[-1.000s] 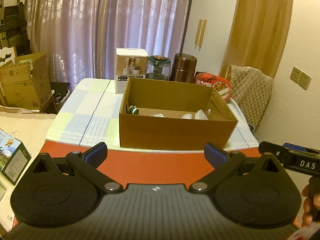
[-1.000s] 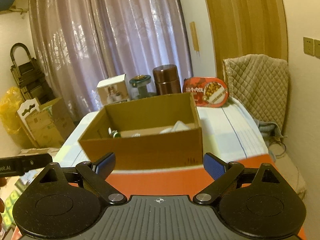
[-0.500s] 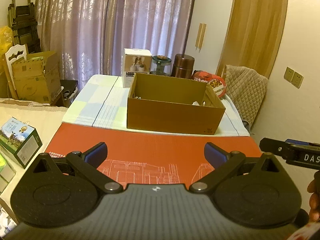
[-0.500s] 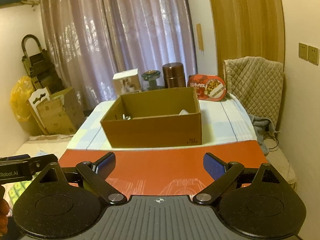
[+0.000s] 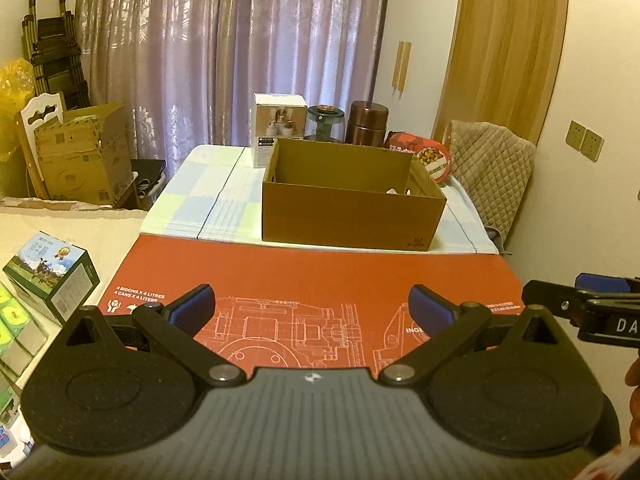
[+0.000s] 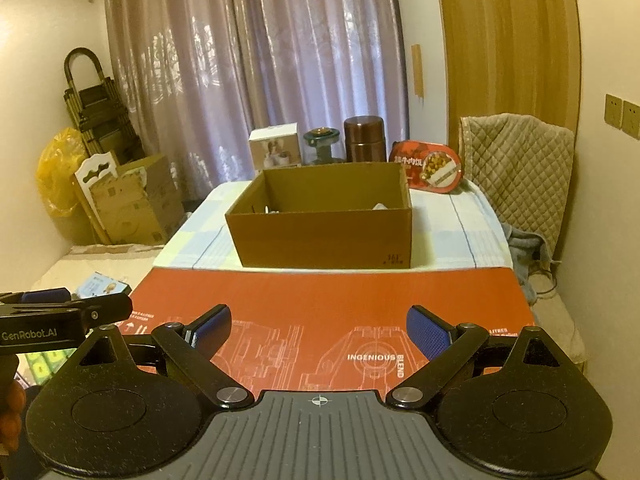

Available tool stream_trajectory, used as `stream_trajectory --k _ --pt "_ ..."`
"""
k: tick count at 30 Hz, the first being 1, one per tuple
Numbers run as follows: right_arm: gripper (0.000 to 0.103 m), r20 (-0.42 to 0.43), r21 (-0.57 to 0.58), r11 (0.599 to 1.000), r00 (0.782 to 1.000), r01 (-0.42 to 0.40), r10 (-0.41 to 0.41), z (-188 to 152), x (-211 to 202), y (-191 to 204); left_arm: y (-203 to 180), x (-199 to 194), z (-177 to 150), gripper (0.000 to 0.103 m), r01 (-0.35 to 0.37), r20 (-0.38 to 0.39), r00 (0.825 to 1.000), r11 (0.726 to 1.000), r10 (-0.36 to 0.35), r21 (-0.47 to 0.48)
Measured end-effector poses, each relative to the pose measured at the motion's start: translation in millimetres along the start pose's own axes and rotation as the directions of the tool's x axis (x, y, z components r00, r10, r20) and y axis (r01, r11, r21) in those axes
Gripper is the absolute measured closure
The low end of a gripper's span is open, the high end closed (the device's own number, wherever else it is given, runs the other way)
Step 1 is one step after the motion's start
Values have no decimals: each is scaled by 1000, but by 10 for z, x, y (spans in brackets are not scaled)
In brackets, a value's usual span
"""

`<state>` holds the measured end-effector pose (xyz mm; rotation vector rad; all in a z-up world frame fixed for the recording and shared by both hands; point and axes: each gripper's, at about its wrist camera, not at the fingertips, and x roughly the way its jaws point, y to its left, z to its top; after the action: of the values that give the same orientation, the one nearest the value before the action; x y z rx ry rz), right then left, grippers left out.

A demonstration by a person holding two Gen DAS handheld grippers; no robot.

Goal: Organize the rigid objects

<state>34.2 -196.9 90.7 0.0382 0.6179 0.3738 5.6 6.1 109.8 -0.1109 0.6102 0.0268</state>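
- The left gripper (image 5: pixel 312 306), black-armed with blue pads, is seen with its jaws spread wide over a red printed cardboard sheet (image 5: pixel 320 272); nothing is held between them.
- The right gripper (image 6: pixel 318 330) is shown the same way, jaws wide apart and empty above the same red sheet.
- An open brown cardboard box (image 5: pixel 352 216) is set on a pale checked cloth (image 5: pixel 200 196) just beyond the red sheet, well apart from both grippers.
- The box's contents are mostly hidden by its near wall; only a small white shape (image 6: pixel 380 207) at the right and a faint glint at the left can be made out, neither identifiable.
- Behind the box, a white carton (image 5: pixel 278 128), a dark glass jar (image 5: pixel 325 122), a brown metal flask (image 5: pixel 367 122) and a red oval tin (image 6: pixel 434 170) are lined up, their bases cut off by the box.
- At the right edge of the left wrist view, the other gripper's tip and fingers (image 5: pixel 634 376) of a hand are cropped by the frame.
- A green and blue printed box (image 5: pixel 52 276) is partly seen at the left.
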Motion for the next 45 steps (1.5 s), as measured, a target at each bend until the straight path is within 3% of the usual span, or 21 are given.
stream_trajectory --k 45 --pt "11 -8 -18 1000 1000 -2 2 -148 -143 115 -54 -141 -166 2 4 -5 1000 1000 -4 26"
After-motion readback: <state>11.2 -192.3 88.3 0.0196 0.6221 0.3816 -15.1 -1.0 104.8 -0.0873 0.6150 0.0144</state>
